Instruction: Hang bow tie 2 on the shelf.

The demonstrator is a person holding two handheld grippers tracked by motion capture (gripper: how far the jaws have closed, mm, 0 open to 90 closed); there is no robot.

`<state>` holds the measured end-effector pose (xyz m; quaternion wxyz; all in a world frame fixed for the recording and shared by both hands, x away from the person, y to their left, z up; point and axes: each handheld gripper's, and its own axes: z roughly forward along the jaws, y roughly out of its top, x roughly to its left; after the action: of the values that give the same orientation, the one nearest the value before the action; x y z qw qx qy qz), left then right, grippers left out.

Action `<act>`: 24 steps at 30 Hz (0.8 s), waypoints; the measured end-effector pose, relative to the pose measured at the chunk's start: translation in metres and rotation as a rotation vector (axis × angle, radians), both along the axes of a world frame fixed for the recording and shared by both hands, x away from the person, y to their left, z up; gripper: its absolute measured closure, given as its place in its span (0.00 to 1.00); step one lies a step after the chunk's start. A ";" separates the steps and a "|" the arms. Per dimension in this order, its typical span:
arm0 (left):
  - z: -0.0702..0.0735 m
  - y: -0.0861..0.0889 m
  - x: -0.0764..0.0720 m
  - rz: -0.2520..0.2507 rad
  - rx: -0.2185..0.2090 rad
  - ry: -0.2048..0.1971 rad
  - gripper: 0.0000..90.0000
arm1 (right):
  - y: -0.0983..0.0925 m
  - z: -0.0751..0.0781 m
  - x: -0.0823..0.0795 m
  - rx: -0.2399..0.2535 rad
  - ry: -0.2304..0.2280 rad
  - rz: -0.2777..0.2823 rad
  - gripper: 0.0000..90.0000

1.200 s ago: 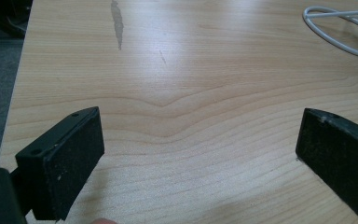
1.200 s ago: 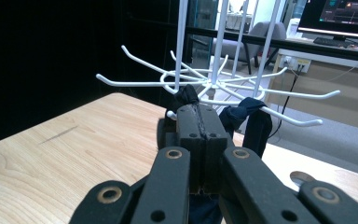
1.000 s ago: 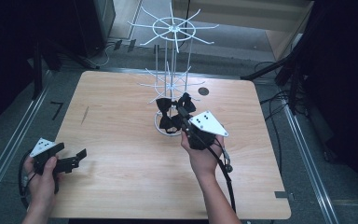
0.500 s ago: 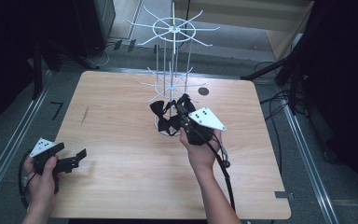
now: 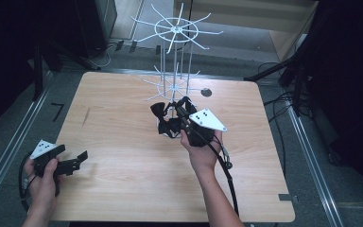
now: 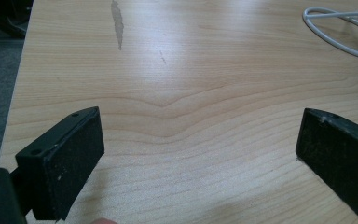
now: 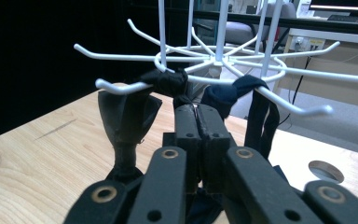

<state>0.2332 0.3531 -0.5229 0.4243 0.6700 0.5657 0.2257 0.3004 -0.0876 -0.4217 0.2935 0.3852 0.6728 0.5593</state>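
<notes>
Left gripper (image 5: 71, 165) is held low at the near-left corner of the desk (image 5: 123, 189), fingers (image 6: 63, 163) spread wide with nothing between them; bare wood is seen ahead in the left gripper view, and the rack's white base ring (image 6: 340, 32) lies far right of it. It is judged idle, taking no part in the hanging.

Mid-desk, a white wire rack (image 5: 175, 56) stands toward the far side, with a top wheel of hooks and a lower wheel (image 7: 214, 60). Dark cloth pieces (image 5: 163, 118) hang at the lower wheel. In the right gripper view one piece (image 7: 126, 116) is draped over a left hook, well seated, and is judged done. A second dark piece (image 7: 249, 93) is looped over a hook to the right, its strap hanging down.

Right gripper (image 5: 185, 111) is held just in front of the rack, reaching up to the lower wheel. Its fingers (image 7: 189, 126) are almost together, having just been opening slightly; a dark scrap of cloth is seen at the tips, right under the hook, so whether the cloth is pinched or let go cannot be told for certain.

Judgement: hanging is nearly complete for the visible pieces. Left to do: release to be finished, gripper to be drawn back clear of the hooks without snagging. The upper wheel is empty. No further loose cloth is seen on the desk.
</notes>
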 end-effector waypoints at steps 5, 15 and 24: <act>0.000 0.000 0.000 0.002 -0.002 -0.001 0.02 | -0.003 -0.004 0.000 -0.001 0.012 0.011 0.85; 0.000 0.000 0.000 0.001 0.001 0.000 0.02 | -0.012 -0.009 -0.001 0.020 0.030 0.055 0.63; 0.000 0.000 0.000 0.001 0.003 0.000 0.02 | -0.023 -0.014 -0.004 0.009 0.044 0.068 0.52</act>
<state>0.2333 0.3527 -0.5230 0.4234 0.6703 0.5657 0.2268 0.2964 -0.1107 -0.4361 0.2576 0.3757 0.6893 0.5633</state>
